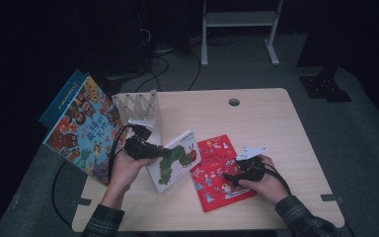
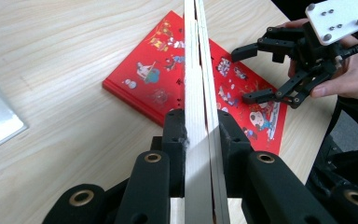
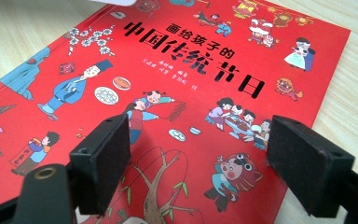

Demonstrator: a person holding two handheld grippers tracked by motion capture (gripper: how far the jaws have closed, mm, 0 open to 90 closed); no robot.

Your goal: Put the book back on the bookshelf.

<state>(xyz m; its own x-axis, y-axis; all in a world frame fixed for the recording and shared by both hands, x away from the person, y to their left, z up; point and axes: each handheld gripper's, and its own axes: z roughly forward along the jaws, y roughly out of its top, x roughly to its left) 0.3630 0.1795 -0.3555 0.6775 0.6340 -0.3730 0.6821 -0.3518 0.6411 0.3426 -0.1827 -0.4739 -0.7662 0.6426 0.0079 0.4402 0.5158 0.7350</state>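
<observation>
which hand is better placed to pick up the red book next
Right. The right tool hovers open directly over the red book, which lies flat on the table. The left tool is already clamped on the caterpillar book.

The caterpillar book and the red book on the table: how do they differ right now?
The caterpillar book has a white cover with a green caterpillar; the red book is red with many small figures and black Chinese characters. The caterpillar book is clamped by its edge in the left tool, while the red book lies flat on the table, unheld, with the right tool open over it. Both are thin picture books.
</observation>
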